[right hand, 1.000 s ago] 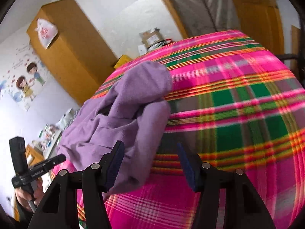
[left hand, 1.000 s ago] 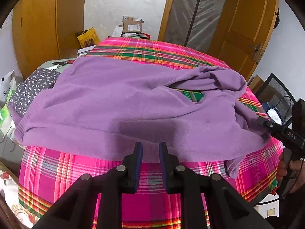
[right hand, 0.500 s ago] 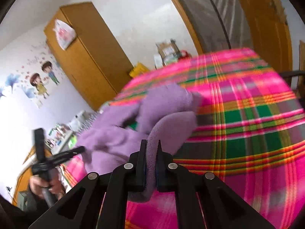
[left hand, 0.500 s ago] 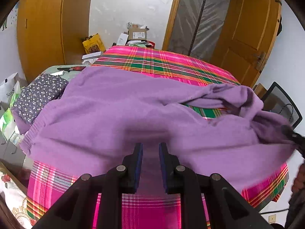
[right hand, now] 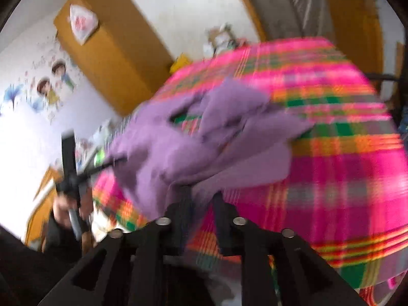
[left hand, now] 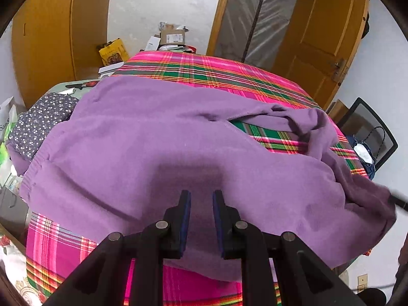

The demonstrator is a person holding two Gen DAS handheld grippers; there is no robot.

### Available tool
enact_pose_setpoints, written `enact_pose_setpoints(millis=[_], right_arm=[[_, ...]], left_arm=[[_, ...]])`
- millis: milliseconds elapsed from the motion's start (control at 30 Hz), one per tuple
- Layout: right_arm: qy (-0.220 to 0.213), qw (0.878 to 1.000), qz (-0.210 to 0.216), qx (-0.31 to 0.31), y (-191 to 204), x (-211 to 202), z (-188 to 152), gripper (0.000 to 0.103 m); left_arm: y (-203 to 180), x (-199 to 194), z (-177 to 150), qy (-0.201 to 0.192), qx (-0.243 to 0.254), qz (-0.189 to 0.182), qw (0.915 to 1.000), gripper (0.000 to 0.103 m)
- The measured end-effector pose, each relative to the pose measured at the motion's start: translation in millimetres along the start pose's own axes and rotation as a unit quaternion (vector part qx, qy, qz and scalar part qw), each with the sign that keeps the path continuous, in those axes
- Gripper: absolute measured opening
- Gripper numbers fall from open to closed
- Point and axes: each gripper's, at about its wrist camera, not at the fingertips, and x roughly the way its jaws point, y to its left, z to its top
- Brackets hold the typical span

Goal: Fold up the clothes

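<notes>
A purple sweater (left hand: pixel 158 148) lies spread over the table with its pink plaid cloth (left hand: pixel 204 68). My left gripper (left hand: pixel 201 204) hovers over the sweater's near hem with its jaws nearly together, a narrow gap between them, holding nothing. In the blurred right wrist view, my right gripper (right hand: pixel 201 199) is shut on a bunched end of the purple sweater (right hand: pixel 204 142) and holds it above the plaid cloth (right hand: pixel 331 132). The gripped end also shows at the right of the left wrist view (left hand: pixel 367 199).
A dark dotted garment (left hand: pixel 38 125) lies at the table's left edge. Boxes and papers (left hand: pixel 168 38) are stacked beyond the far edge. A black chair (left hand: pixel 367 137) stands at the right. Wooden wardrobe (left hand: pixel 58 33) and door (left hand: pixel 323 33) stand behind.
My right gripper closed on the sweater's right end and lifted it toward the near right. The left gripper moved forward over the sweater's near hem.
</notes>
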Motion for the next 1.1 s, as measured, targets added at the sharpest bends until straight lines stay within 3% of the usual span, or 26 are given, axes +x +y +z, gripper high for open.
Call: enact_pose_setpoints(millis=[67,100,233,400,500,667,867,967,1033,1100], right_arm=[[-0.027,1.000,-0.012,0.004,-5.4,1.4,14.1,0.058],[-0.034,0.999,-0.016,0.004,-8.5,7.8,23.3,0.059],[-0.027,0.999,-0.018,0.000,-29.9,50.4,62.9,0.059],[0.062,0.998,-0.020,0.013,-63.9,124.5,93.8,0.059],[0.088,0.995,0.003,0.037,-78.7,151.9,98.3,0.059],[0.099,0.990,0.045,0.085,-88.2,172.0,101.9,0.059],[0.063,0.990,0.054,0.115,-105.9,168.9,118.9,0.062],[0.080,0.986,0.081,0.125,-109.3,173.7,116.9,0.063],[0.083,0.985,0.098,0.116,-104.2,173.6,115.5,0.054],[0.083,0.987,0.098,0.098,-97.3,169.7,117.0,0.010]], left_arm=[[-1.8,0.6,-1.7,0.001,-0.002,-0.004,1.0000,0.018],[-3.1,1.2,-2.4,0.002,-0.002,-0.005,1.0000,0.018],[-7.8,2.2,-6.0,0.005,-0.003,-0.009,0.9999,0.018],[-14.9,1.9,-8.9,0.010,0.006,-0.011,0.9999,0.018],[-15.7,4.2,-8.4,0.015,0.007,-0.009,0.9998,0.018],[-15.1,13.3,-3.5,0.025,0.004,-0.005,0.9997,0.018],[-13.7,20.6,0.8,0.030,0.000,-0.006,0.9995,0.018],[-14.0,25.3,2.0,0.035,0.000,-0.008,0.9993,0.018],[-15.2,26.2,2.6,0.037,0.001,-0.010,0.9993,0.018],[-15.3,25.9,2.9,0.037,0.001,-0.011,0.9992,0.018]])
